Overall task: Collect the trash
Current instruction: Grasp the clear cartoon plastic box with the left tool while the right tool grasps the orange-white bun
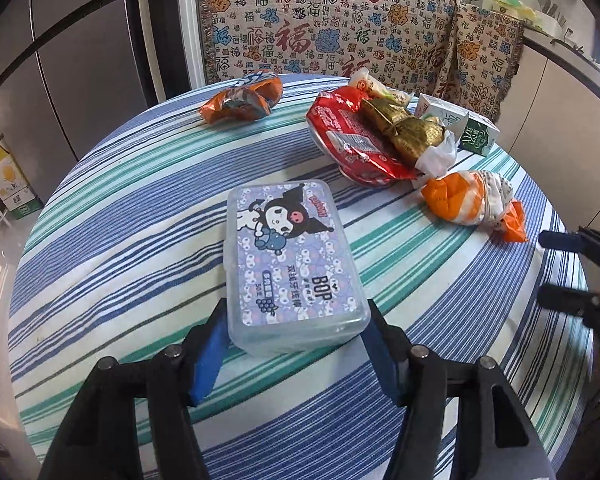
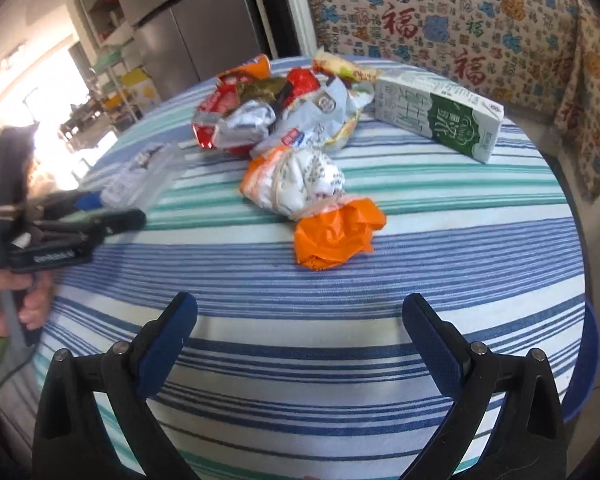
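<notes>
Two blue pads of the left gripper (image 1: 296, 326) are pinching the plastic box (image 1: 292, 266); the right gripper (image 2: 300, 312) is hovering spread, near the orange wrapper (image 2: 336, 232).

**Trash scattered across the upper half of the frames**

In the left wrist view we see a clear plastic box (image 1: 296, 268) with a cartoon label at centre, lying flat, its near end between blue pads. A crumpled orange wrapper (image 1: 242, 98) lies at upper left. A red packet (image 1: 352, 136) with a gold wrapper (image 1: 408, 130) on it sits upper right, a green-and-white carton (image 1: 478, 134) beside them. An orange-and-white knotted bag (image 1: 474, 202) lies at right.
</notes>
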Demonstrator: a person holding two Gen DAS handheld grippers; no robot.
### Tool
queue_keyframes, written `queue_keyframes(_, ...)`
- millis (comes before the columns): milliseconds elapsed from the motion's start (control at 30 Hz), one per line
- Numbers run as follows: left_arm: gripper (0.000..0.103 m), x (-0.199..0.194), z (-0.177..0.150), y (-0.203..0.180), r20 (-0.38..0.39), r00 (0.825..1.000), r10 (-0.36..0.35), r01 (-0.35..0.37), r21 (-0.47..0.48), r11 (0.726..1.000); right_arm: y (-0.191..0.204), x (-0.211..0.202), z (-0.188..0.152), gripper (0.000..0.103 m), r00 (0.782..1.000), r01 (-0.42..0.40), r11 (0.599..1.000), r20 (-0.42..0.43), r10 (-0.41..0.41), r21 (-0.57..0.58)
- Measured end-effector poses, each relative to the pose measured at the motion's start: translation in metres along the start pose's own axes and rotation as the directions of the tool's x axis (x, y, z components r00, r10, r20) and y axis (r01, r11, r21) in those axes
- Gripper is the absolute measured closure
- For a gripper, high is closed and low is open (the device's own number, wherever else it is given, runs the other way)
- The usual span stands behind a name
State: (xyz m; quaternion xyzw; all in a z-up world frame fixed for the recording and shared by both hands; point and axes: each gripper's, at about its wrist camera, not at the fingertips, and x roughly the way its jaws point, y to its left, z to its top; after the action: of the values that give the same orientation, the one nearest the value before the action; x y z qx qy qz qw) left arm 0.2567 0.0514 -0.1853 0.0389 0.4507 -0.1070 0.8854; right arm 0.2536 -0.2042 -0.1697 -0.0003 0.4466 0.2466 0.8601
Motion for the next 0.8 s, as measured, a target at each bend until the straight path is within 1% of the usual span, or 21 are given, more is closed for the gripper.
queue_keyframes(33, 0.038, 0.000, -0.001, -0.001, 0.010, 1.000, 0.004, -0.004, 0.004, 1.000, -0.003, -0.005, 0.004, 0.001, 0.999, 0.034, 0.999, 0.043, -0.034, -0.019)
queue_keyframes(100, 0.036, 0.002, 0.001, -0.004, 0.012, 1.000, 0.018, -0.018, 0.012, 1.000, -0.008, -0.008, 0.017, 0.001, 0.993, 0.088, 0.996, 0.081, -0.085, -0.033)
queue_keyframes(133, 0.033, 0.003, 0.002, -0.006, 0.011, 1.000, 0.019, -0.020, 0.018, 1.000, -0.009, -0.007, 0.024, 0.001, 0.993, 0.086, 0.996, 0.090, -0.083, -0.038)
queue_keyframes(200, 0.031, 0.005, 0.002, -0.010, 0.010, 1.000, 0.015, -0.015, 0.037, 0.999, -0.008, 0.002, 0.036, 0.001, 0.994, 0.055, 0.997, 0.094, -0.049, -0.058)
queue_keyframes(267, 0.031, 0.004, 0.001, -0.012, 0.010, 1.000, 0.011, -0.011, 0.051, 0.999, -0.004, 0.018, 0.045, 0.001, 0.999, 0.012, 0.996, 0.037, -0.009, -0.087)
queue_keyframes(333, 0.031, 0.003, 0.001, -0.009, 0.004, 1.000, 0.012, -0.012, 0.046, 0.999, 0.006, 0.037, 0.049, 0.012, 0.997, -0.056, 0.992, -0.059, 0.050, -0.112)
queue_keyframes(367, 0.031, 0.002, 0.000, -0.006, 0.000, 1.000, 0.016, -0.016, 0.037, 0.999, 0.013, 0.043, 0.046, 0.014, 0.992, -0.085, 0.989, -0.102, 0.073, -0.120)
queue_keyframes(400, 0.031, 0.002, 0.000, -0.002, -0.005, 1.000, 0.018, -0.017, 0.025, 1.000, 0.022, 0.046, 0.043, 0.017, 0.983, -0.131, 0.984, -0.142, 0.113, -0.123)
queue_keyframes(433, 0.031, 0.001, 0.000, 0.001, -0.011, 1.000, 0.017, -0.016, 0.011, 1.000, 0.028, 0.046, 0.038, 0.019, 0.972, -0.181, 0.975, -0.171, 0.159, -0.125)
queue_keyframes(467, 0.031, 0.001, 0.001, 0.005, -0.014, 1.000, 0.013, -0.013, -0.003, 1.000, 0.037, 0.043, 0.034, 0.020, 0.967, -0.206, 0.968, -0.183, 0.178, -0.144)
queue_keyframes(500, 0.031, 0.000, 0.001, 0.007, -0.016, 1.000, 0.004, -0.005, -0.013, 1.000, 0.044, 0.039, 0.031, 0.019, 0.972, -0.187, 0.968, -0.174, 0.157, -0.169)
queue_keyframes(533, 0.031, 0.000, 0.002, 0.009, -0.017, 1.000, -0.008, 0.008, -0.020, 1.000, 0.048, 0.034, 0.030, 0.018, 0.980, -0.147, 0.973, -0.158, 0.119, -0.181)
queue_keyframes(567, 0.031, -0.001, 0.003, 0.009, -0.016, 1.000, -0.024, 0.023, -0.024, 0.999, 0.050, 0.031, 0.032, 0.018, 0.986, -0.115, 0.978, -0.143, 0.091, -0.175)
queue_keyframes(600, 0.031, -0.002, 0.005, 0.008, -0.012, 0.999, -0.036, 0.036, -0.023, 0.999, 0.051, 0.028, 0.036, 0.017, 0.989, -0.097, 0.982, -0.126, 0.076, -0.164)
queue_keyframes(633, 0.031, -0.003, 0.007, 0.006, -0.005, 0.999, -0.045, 0.045, -0.019, 0.999, 0.052, 0.026, 0.041, 0.013, 0.992, -0.079, 0.984, -0.107, 0.063, -0.158)
queue_keyframes(667, 0.031, -0.003, 0.009, 0.004, 0.002, 0.999, -0.051, 0.051, -0.013, 0.999, 0.054, 0.027, 0.049, 0.012, 0.995, -0.056, 0.985, -0.095, 0.040, -0.164)
queue_keyframes(733, 0.031, -0.003, 0.014, 0.002, 0.012, 0.999, -0.043, 0.043, 0.001, 0.999, 0.060, 0.035, 0.060, 0.012, 0.995, -0.009, 0.983, -0.101, -0.010, -0.184)
queue_keyframes(767, 0.031, -0.002, 0.016, 0.001, 0.017, 0.999, -0.040, 0.040, 0.004, 0.999, 0.063, 0.041, 0.064, 0.012, 0.993, -0.001, 0.982, -0.116, -0.021, -0.188)
queue_keyframes(800, 0.031, -0.002, 0.017, 0.002, 0.020, 0.999, -0.041, 0.041, 0.004, 0.999, 0.064, 0.048, 0.069, 0.014, 0.991, -0.004, 0.982, -0.132, -0.022, -0.188)
